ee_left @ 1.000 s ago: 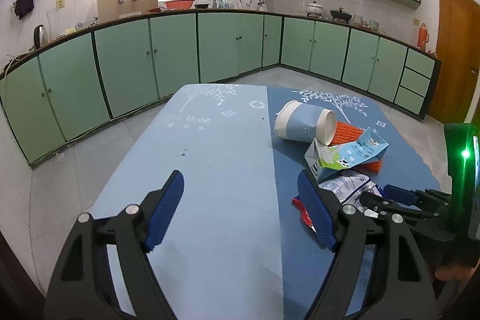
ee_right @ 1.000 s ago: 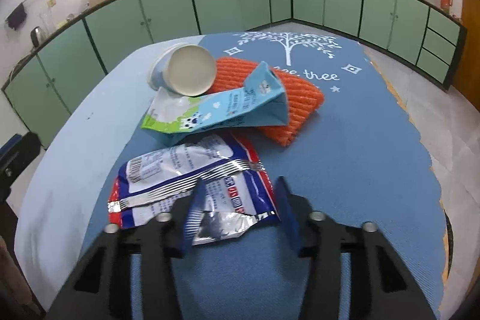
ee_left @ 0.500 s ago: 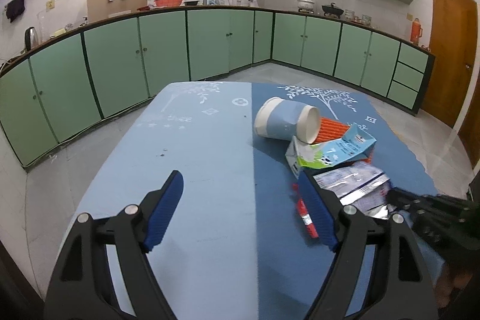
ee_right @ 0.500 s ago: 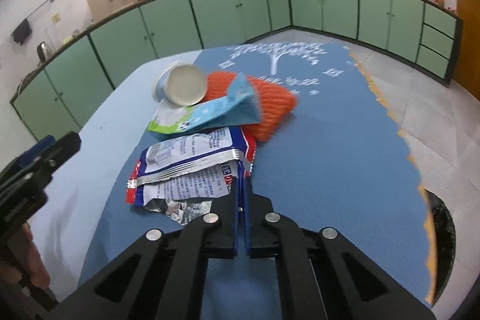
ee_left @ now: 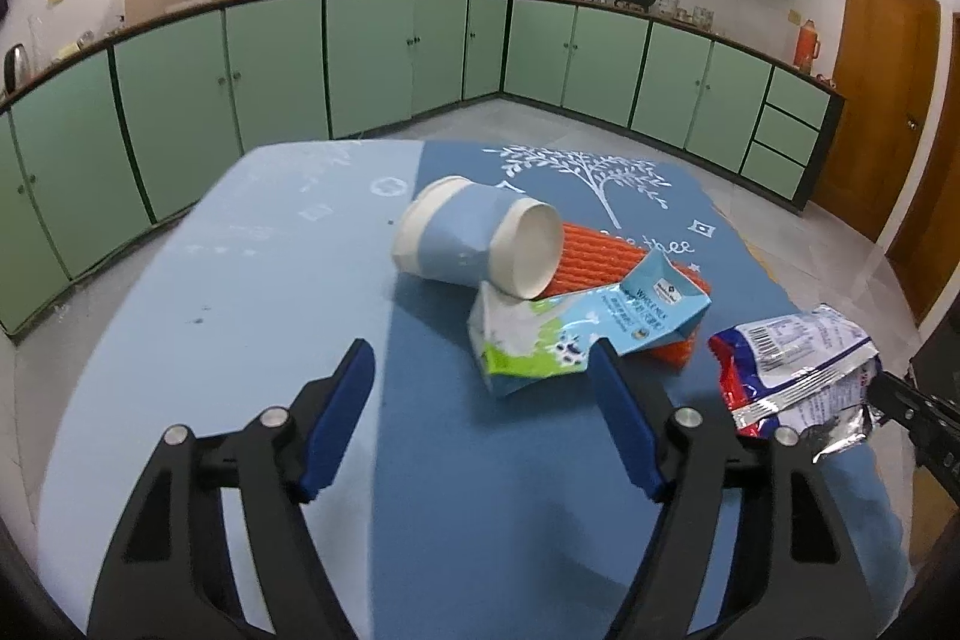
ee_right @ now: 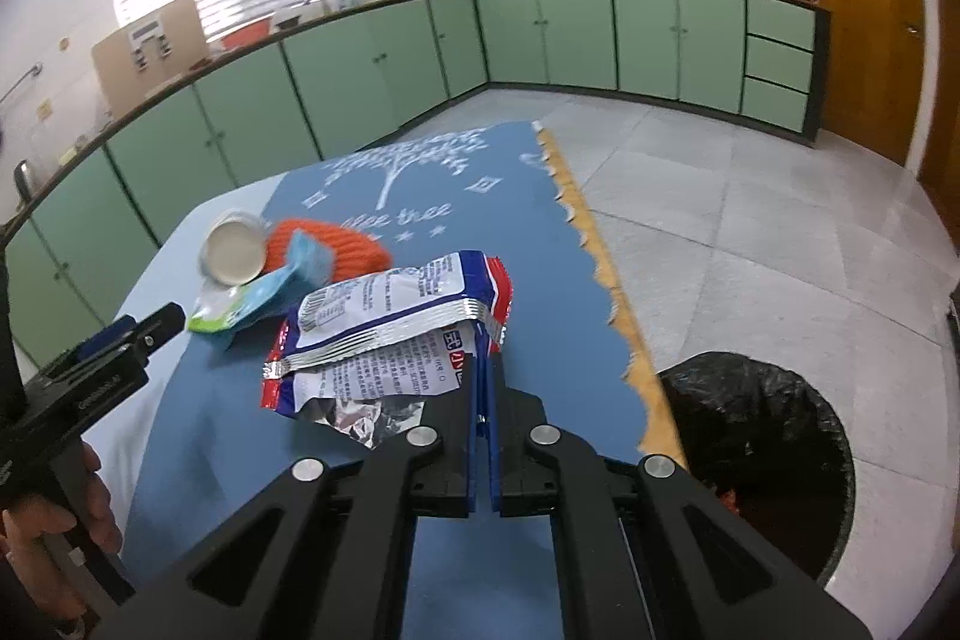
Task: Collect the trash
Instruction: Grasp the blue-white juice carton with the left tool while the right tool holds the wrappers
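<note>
My right gripper [ee_right: 483, 370] is shut on a crumpled foil snack wrapper [ee_right: 390, 328], red, blue and silver, and holds it lifted above the blue table; the wrapper also shows in the left wrist view [ee_left: 792, 370]. My left gripper [ee_left: 480, 400] is open and empty, low over the table, just in front of a flattened milk carton [ee_left: 576, 334]. A blue and white paper cup [ee_left: 474, 238] lies on its side behind the carton, on an orange ribbed pad [ee_left: 600, 262]. A bin lined with a black bag [ee_right: 756, 454] stands on the floor to the right of the table.
The table cloth [ee_left: 240, 292] is light blue on the left and dark blue with a white tree print on the right. Its right edge [ee_right: 606, 280] is scalloped and yellow. Green kitchen cabinets [ee_left: 372, 58] line the walls beyond a tiled floor.
My right gripper closed on the wrapper, lifted it off the table and swung to the right, toward the bin. My left gripper moved forward toward the carton and cup, still open.
</note>
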`<state>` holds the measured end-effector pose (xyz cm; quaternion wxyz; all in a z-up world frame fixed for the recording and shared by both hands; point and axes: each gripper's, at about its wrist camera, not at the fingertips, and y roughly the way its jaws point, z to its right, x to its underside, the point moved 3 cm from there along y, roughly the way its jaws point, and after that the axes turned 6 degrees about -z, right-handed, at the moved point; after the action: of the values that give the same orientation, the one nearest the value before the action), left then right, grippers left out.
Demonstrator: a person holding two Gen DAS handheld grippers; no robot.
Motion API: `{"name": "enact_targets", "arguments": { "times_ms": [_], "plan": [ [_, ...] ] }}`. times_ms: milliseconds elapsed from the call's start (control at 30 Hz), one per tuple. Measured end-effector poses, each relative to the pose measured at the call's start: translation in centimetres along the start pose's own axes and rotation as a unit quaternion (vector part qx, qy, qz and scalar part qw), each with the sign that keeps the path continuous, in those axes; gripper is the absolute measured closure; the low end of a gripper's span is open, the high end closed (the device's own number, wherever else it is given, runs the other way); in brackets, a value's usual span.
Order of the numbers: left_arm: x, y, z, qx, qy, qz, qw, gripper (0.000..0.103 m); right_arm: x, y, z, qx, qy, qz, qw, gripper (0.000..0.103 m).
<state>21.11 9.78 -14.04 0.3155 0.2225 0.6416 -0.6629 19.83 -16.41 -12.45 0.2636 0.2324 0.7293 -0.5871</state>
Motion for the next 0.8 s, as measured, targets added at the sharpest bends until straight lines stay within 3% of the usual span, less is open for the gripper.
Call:
{"name": "enact_targets", "arguments": {
  "times_ms": [100,167,233,333,500,600,633,667,700,800],
  "plan": [
    [-0.5,1.3,0.5,0.01,-0.003,-0.013,0.9999,0.053,-0.4,0.4,0.1,0.002,-0.003,0.002,1.0,0.1],
    [-0.5,1.9,0.7,0.021,-0.006,-0.023,0.9995,0.074,-0.4,0.6,0.0,0.001,-0.004,0.002,1.0,0.1],
    [-0.3,2.1,1.0,0.032,-0.006,-0.031,0.999,0.088,-0.3,0.7,0.1,0.001,-0.003,0.0,1.0,0.1],
    [0.3,1.7,1.6,0.054,0.007,-0.032,0.998,0.094,-0.1,0.9,0.2,0.003,-0.001,-0.002,1.0,0.1],
    [2.0,0.4,3.3,0.118,0.02,-0.058,0.9912,0.095,0.1,1.0,0.7,0.009,0.005,-0.003,1.0,0.1],
    [2.7,-0.6,3.6,0.114,0.029,-0.05,0.9918,0.088,0.1,0.8,1.1,0.013,0.009,-0.002,1.0,0.1],
    [2.6,-0.9,3.5,0.105,0.032,-0.044,0.993,0.069,0.2,0.8,1.2,0.014,0.01,-0.002,1.0,0.1],
    [2.5,-0.9,3.5,0.097,0.033,-0.039,0.994,0.044,0.2,0.8,1.3,0.014,0.01,-0.003,1.0,0.1],
    [2.2,-0.9,3.4,0.084,0.032,-0.029,0.9955,0.037,0.2,0.9,1.4,0.014,0.011,-0.003,1.0,0.1],
    [0.9,-0.1,2.7,0.076,0.022,-0.027,0.9965,0.034,0.4,1.0,1.2,0.014,0.01,-0.006,1.0,0.1]
  ]
}}
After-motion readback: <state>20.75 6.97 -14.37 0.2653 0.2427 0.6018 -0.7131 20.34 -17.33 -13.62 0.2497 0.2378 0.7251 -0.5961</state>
